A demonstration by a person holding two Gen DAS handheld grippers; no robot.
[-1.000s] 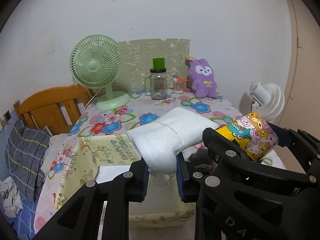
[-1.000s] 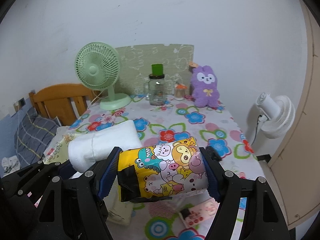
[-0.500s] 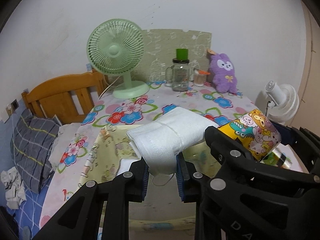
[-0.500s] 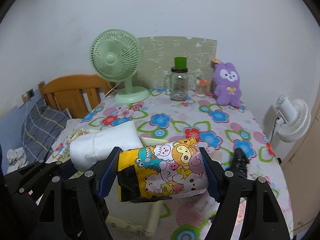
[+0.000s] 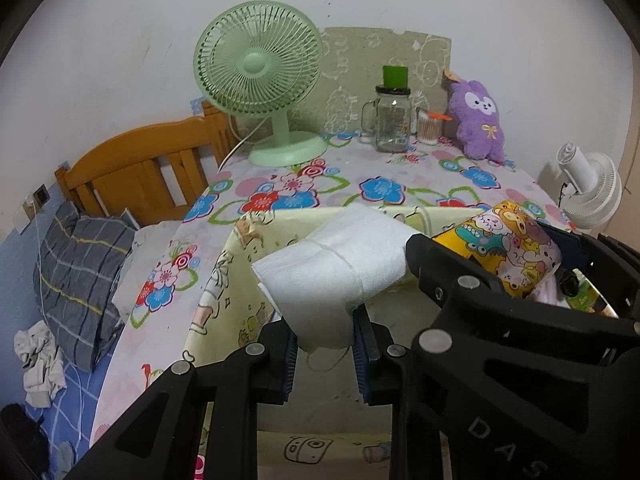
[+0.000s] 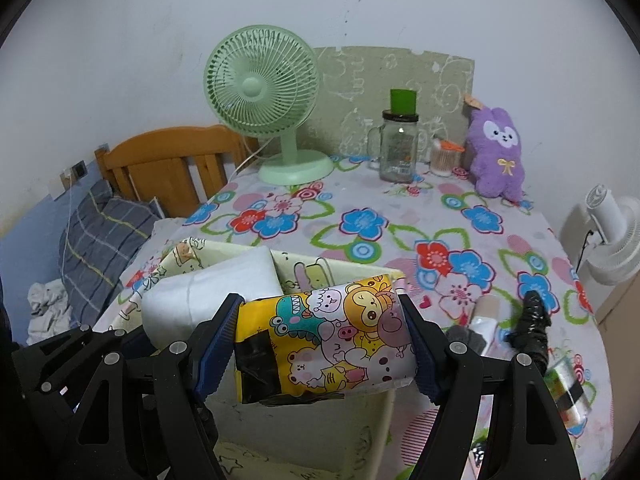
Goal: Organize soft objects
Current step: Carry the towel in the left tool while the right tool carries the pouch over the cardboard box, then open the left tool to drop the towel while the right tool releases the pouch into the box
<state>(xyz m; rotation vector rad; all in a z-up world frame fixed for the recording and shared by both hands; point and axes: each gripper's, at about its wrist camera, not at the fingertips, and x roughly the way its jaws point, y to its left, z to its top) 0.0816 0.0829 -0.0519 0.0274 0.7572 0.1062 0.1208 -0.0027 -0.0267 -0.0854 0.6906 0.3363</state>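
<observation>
The white tissue pack [image 5: 340, 268] sits at centre frame in the left wrist view, its long axis running from the lower centre up toward the upper right — the near end clamped between the left gripper [image 5: 324, 354] pads. The cartoon-print pack [image 6: 324, 336] lies crosswise, long axis left to right, squeezed by the right gripper [image 6: 324, 354]. Both hang over the yellow fabric bin [image 6: 304, 268] on the floral tablecloth [image 6: 400, 216]; the green fan [image 6: 262, 86] stands at upper centre.

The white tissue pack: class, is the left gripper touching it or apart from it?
Touching. In the left wrist view, the left gripper has both blue pads pressed against the white tissue pack, whose lower end narrows where it is squeezed.
</observation>
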